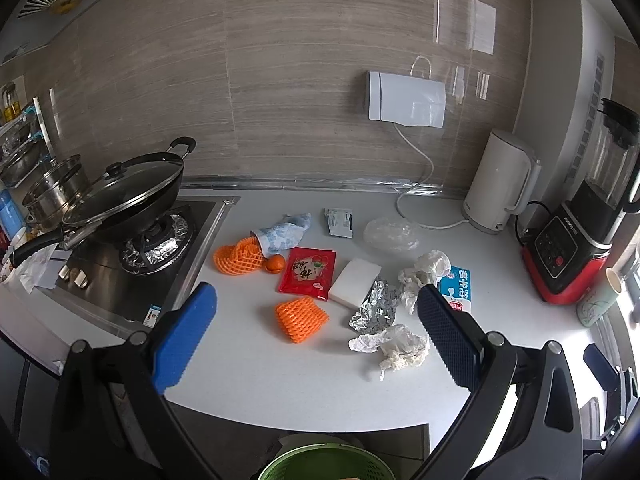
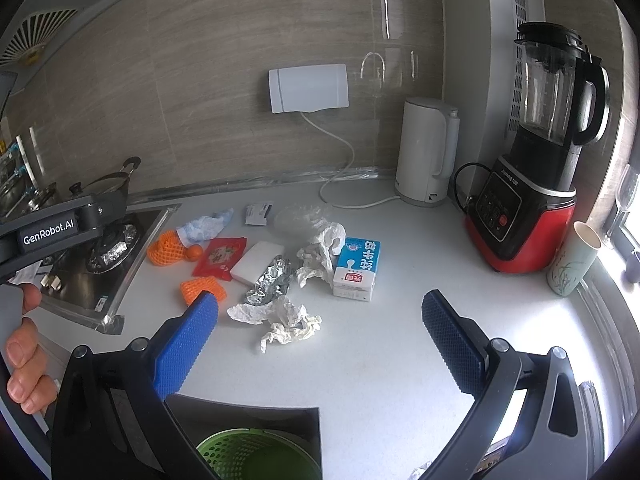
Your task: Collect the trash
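Observation:
Trash lies scattered on the white counter (image 1: pixel 260 368): two orange foam nets (image 1: pixel 301 319) (image 1: pixel 237 258), a red sachet (image 1: pixel 308 273), a white foam block (image 1: pixel 354 285), crumpled foil (image 1: pixel 374 306), crumpled tissues (image 1: pixel 394 346) (image 2: pixel 280 320), a blue-and-white milk carton (image 2: pixel 357 270) and a clear plastic bag (image 1: pixel 390 234). My left gripper (image 1: pixel 316 320) hovers open above the near orange net, nothing between its blue pads. My right gripper (image 2: pixel 320 324) is open too, over the counter in front of the tissue. A green basket (image 2: pixel 256 456) sits below the counter edge.
A gas hob with a lidded black wok (image 1: pixel 124 196) stands to the left. A white kettle (image 2: pixel 426 152), a red-based blender (image 2: pixel 528 208) and a paper cup (image 2: pixel 572 264) line the right side. A small orange fruit (image 1: pixel 275 263) lies among the trash. A hand (image 2: pixel 24 360) holds the left gripper's handle.

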`<state>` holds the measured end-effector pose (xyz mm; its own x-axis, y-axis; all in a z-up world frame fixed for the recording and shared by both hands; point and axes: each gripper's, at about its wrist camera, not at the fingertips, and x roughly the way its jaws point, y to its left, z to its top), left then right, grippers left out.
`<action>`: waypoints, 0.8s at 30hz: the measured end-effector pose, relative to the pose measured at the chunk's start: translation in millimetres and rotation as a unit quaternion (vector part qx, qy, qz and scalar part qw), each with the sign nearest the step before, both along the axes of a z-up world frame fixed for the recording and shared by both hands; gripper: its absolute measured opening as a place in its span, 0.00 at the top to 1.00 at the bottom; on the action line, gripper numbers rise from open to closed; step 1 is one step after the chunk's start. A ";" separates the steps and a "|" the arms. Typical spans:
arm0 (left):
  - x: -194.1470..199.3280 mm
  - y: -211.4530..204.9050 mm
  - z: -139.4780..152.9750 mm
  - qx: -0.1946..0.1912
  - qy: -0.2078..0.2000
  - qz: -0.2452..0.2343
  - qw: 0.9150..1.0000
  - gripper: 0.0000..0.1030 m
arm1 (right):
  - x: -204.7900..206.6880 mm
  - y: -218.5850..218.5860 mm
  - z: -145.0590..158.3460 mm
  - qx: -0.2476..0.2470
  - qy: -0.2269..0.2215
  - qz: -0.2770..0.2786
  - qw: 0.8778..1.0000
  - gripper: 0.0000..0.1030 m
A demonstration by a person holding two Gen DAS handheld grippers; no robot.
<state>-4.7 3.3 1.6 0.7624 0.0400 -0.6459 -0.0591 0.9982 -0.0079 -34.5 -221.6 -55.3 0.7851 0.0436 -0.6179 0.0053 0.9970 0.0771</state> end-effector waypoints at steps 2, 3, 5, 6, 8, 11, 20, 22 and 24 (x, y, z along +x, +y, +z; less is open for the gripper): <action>-0.1 0.2 0.0 -0.001 0.001 -0.001 1.000 0.06 | 0.9 -1.0 -0.4 0.000 0.001 0.000 1.000 0.02; 0.0 -0.3 0.2 0.000 0.001 -0.001 1.000 0.06 | 0.9 -0.9 -0.4 0.000 0.001 0.000 1.000 0.02; 0.7 -1.0 0.4 0.001 0.001 -0.001 1.000 0.06 | 1.7 -1.9 0.0 0.000 0.002 0.000 1.000 0.02; 1.1 -1.4 0.3 0.001 0.001 -0.001 1.000 0.06 | 1.5 -1.9 -0.1 0.000 0.002 0.000 1.000 0.02; 1.3 -1.1 0.5 0.001 0.001 0.000 1.000 0.06 | 1.5 -2.5 -0.9 -0.001 0.003 0.000 1.000 0.02; 1.8 -2.2 -0.1 0.003 0.002 0.001 1.000 0.06 | 2.1 -3.3 -1.1 0.000 0.004 0.000 1.000 0.02; 3.0 -3.6 -1.4 0.007 0.003 0.000 1.000 0.06 | 2.1 -2.9 -1.6 -0.001 0.003 0.002 1.000 0.02; 2.9 -4.7 -1.8 0.008 0.003 0.003 1.000 0.06 | 2.4 -3.2 -1.8 0.000 0.003 0.002 1.000 0.02; 2.9 -5.6 -2.3 0.009 0.003 0.003 1.000 0.06 | 2.1 -2.9 -1.7 0.000 0.004 0.002 1.000 0.02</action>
<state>-1.7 -2.2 -0.7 0.7576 0.0558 -0.6503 -0.0649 0.9978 0.0101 -32.4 -224.5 -57.1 0.7805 0.0468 -0.6234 0.0011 0.9971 0.0762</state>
